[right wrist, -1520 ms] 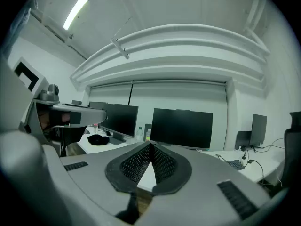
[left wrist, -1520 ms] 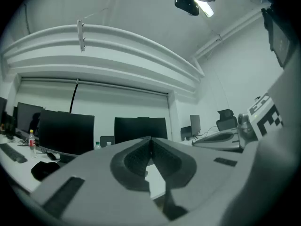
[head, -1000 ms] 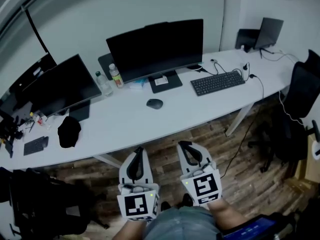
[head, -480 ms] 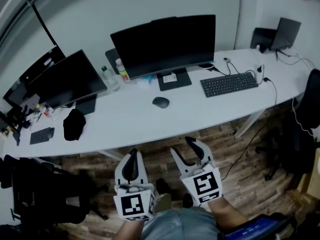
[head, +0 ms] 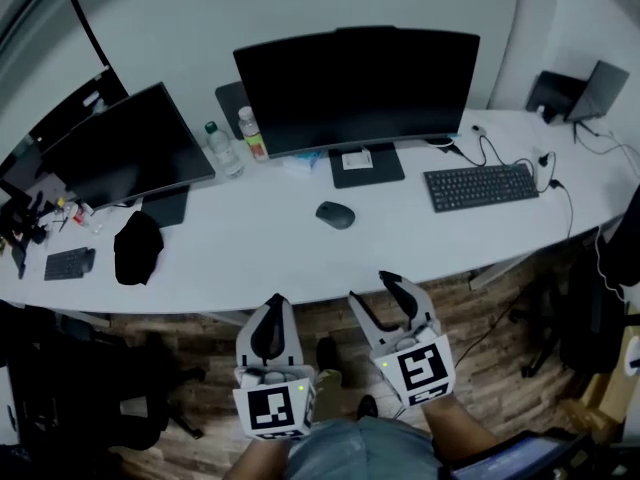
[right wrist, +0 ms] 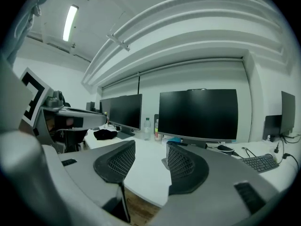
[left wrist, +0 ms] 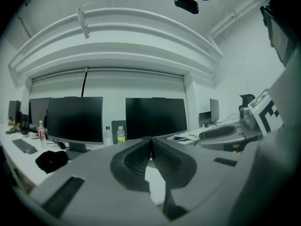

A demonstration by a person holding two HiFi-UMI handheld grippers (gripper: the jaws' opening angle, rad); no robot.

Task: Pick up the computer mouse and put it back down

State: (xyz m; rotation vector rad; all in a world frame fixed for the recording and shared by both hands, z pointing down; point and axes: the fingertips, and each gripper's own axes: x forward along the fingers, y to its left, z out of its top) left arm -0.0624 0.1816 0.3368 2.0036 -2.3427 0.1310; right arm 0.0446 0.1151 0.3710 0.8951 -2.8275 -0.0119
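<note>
Right tool is hanging low in the frame, short of the bench edge and over the wooden floor. Its jaws are standing spread, having just been opening, with nothing between them. Left tool is sitting beside it with its jaws pressed together, also empty. The computer mouse is lying at mid-frame on the bench, in front of the wide monitor and well apart from both tools.

Judging from this, the main risk is coming from the mouse itself. It is looking low, rounded and smooth, so pads closing too high on it could be squeezing it out sideways or skidding it toward the keyboard. A low approach could also be catching the bench edge.

Neither tool's own view is showing the mouse clearly. In the right gripper view it is probably sitting behind a jaw of the right tool, and in the left gripper view the closed left tool is covering the middle of the bench. Whether a cord is trailing from the mouse is too fine to tell. The hands are hiding behind the marker cubes.
</note>
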